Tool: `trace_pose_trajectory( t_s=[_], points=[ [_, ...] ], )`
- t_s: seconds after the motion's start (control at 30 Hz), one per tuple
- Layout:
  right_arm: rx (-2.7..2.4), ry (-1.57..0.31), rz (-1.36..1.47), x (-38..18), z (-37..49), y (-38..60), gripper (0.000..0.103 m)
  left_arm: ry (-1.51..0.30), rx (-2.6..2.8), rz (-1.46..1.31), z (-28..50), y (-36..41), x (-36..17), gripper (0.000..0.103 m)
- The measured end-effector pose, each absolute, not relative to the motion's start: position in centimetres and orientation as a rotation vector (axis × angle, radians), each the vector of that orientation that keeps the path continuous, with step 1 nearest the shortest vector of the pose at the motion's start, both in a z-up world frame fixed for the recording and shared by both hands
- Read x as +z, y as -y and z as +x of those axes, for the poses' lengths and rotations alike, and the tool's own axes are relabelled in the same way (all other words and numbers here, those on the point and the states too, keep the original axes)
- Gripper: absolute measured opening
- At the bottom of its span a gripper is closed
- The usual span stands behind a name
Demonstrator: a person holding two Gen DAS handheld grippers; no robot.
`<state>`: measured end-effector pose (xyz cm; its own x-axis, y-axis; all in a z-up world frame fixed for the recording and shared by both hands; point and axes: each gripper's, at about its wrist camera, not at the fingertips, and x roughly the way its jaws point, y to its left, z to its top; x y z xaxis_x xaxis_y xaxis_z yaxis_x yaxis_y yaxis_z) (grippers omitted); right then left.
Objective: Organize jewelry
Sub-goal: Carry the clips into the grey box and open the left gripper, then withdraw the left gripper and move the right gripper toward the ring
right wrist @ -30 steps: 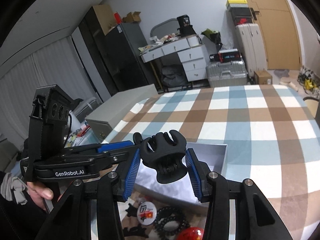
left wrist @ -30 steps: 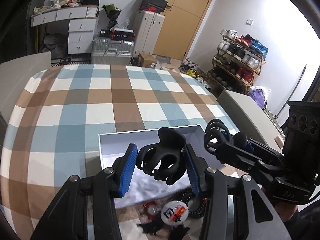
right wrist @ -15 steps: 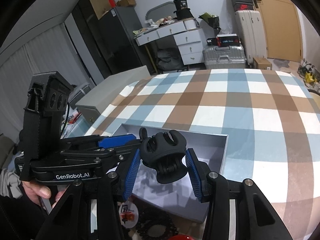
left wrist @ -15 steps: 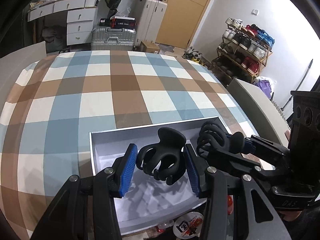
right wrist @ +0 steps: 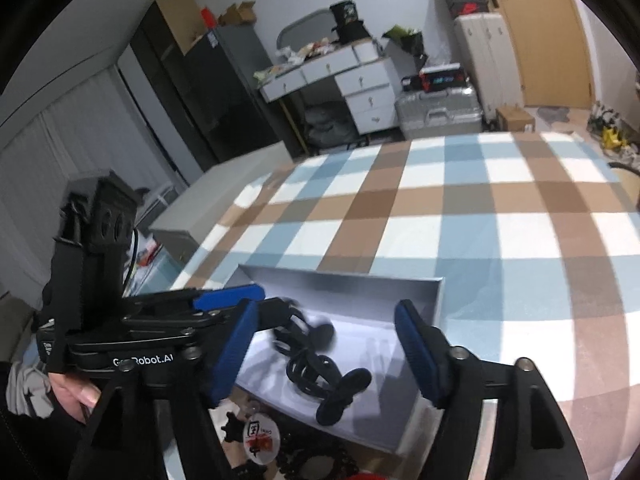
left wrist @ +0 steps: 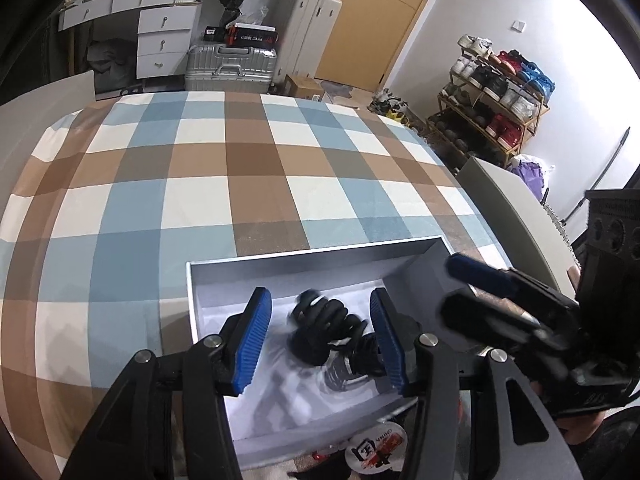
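Two black hair claw clips lie in the open grey box [left wrist: 320, 249], blurred by motion. In the left wrist view one clip [left wrist: 320, 330] sits low between the blue pads of my left gripper [left wrist: 319, 297]. Those jaws are opening and neither pad presses on the clip. In the right wrist view the clips [right wrist: 316, 364] rest on the white box floor [right wrist: 380, 356] under my right gripper [right wrist: 327, 308]. Its jaws are opening wide, with nothing gripped between them. The right gripper [left wrist: 460, 288] also shows at the box's right corner, and the left gripper [right wrist: 268, 298] at its left side.
The box stands on a table with a blue, brown and white checked cloth [left wrist: 200, 200]. In front of the box lie a round badge [right wrist: 258, 438], a black bead bracelet [right wrist: 316, 460] and small black pieces. A person's hand [right wrist: 76, 392] holds the left gripper.
Both clips have left the jaws and dropped into the box. The right jaws have spread much wider. Both grippers have dipped closer over the box.
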<state>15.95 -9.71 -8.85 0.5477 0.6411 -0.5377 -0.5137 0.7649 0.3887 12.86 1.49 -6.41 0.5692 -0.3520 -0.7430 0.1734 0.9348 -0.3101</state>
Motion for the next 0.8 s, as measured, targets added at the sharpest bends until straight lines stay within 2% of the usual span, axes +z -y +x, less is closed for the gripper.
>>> trace_pose_trajectory(
  t_s=[0.13, 0.23, 0.47, 0.57, 0.8],
  points=[
    [0.662, -0.683, 0.215, -8.0, 14.8, 11.0, 0.074, -0.881, -0.312, -0.203, 11.8, -1.5, -5.3, 0.047],
    [0.641, -0.659, 0.22, -7.4, 13.7, 11.7, 0.076, -0.855, -0.304, -0.186, 10.9, -1.4, -4.5, 0.054],
    [0.617, -0.577, 0.22, -5.5, 10.9, 12.6, 0.082, -0.807, -0.29, -0.162, 9.2, -1.3, -3.1, 0.056],
    [0.622, -0.526, 0.202, -4.5, 9.5, 12.6, 0.087, -0.784, -0.273, -0.143, 8.3, -1.2, -2.5, 0.065],
    [0.623, -0.403, 0.145, -2.6, 5.2, 12.3, 0.102, -0.738, -0.256, -0.135, 6.1, -1.3, -1.4, 0.067]
  ],
)
